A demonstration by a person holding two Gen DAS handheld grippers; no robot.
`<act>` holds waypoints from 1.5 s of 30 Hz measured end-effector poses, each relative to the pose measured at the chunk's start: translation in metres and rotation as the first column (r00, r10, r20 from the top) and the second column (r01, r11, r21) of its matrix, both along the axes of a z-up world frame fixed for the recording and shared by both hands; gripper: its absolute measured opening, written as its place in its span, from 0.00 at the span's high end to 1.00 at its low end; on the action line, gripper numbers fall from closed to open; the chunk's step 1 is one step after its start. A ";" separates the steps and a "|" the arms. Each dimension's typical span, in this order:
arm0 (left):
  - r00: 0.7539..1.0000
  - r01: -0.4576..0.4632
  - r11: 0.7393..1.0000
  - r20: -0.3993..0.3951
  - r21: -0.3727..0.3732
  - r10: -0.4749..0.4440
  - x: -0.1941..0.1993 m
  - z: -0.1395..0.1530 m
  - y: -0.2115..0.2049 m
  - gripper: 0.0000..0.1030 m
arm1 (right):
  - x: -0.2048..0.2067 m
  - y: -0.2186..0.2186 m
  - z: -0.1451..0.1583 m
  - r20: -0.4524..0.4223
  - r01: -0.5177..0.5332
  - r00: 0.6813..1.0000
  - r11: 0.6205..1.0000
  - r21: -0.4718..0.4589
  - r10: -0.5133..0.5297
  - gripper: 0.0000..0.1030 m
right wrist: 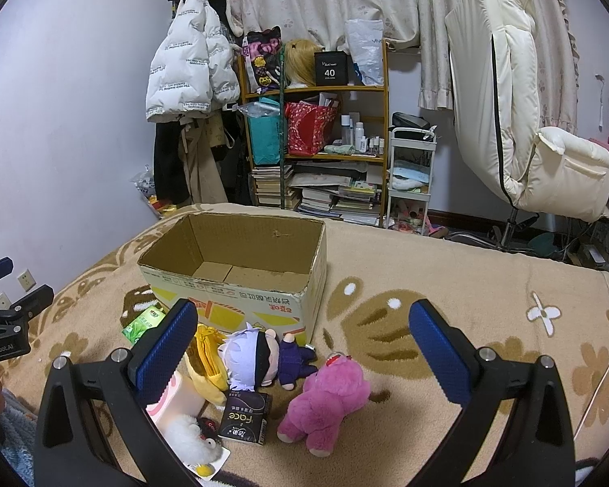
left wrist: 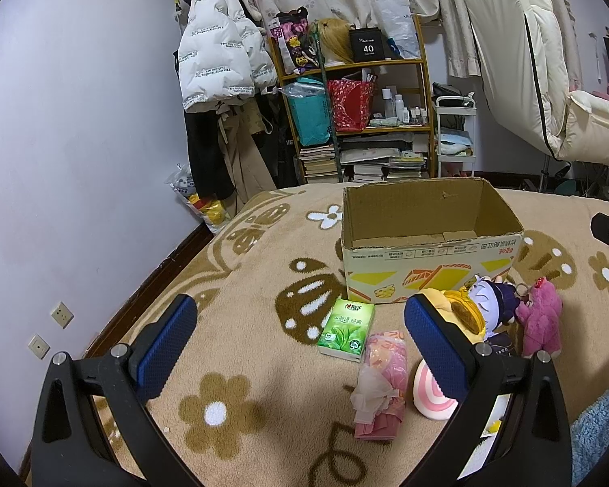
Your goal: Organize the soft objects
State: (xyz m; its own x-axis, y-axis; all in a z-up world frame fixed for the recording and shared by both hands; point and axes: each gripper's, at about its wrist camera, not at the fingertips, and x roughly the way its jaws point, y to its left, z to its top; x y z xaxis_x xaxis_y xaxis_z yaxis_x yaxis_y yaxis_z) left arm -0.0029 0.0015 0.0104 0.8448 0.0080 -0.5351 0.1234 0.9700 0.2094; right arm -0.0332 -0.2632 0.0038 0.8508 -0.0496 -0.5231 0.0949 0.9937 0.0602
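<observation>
An open, empty cardboard box (left wrist: 426, 251) (right wrist: 239, 280) stands on the bed's beige blanket. In front of it lie soft things: a pink plush bear (right wrist: 325, 401) (left wrist: 540, 320), a white-haired doll in dark clothes (right wrist: 260, 357) (left wrist: 487, 300), a yellow plush (right wrist: 207, 361) (left wrist: 454, 304), a pink-and-white striped squishy (left wrist: 430, 397) (right wrist: 170, 401), a folded pink cloth (left wrist: 381, 393) and a white fluffy toy (right wrist: 191, 438). A green tissue pack (left wrist: 345, 328) (right wrist: 142, 324) and a dark tissue pack (right wrist: 243, 418) lie among them. My left gripper (left wrist: 300, 337) is open above the blanket. My right gripper (right wrist: 304, 345) is open over the dolls.
A cluttered wooden shelf (left wrist: 357, 113) with books and bags stands beyond the bed, with a white coat (left wrist: 219, 52) hanging left and a cream chair (right wrist: 528, 121) right. A blue fluffy cloth (left wrist: 601, 426) lies at the near edge. The wall (left wrist: 61, 162) is close on the left.
</observation>
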 end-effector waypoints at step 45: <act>0.965 -0.061 0.998 -0.254 0.012 0.062 0.112 -0.068 -0.013 0.02 | 0.069 -0.047 -0.063 -0.274 0.137 0.959 0.960 0.243 -0.067 0.00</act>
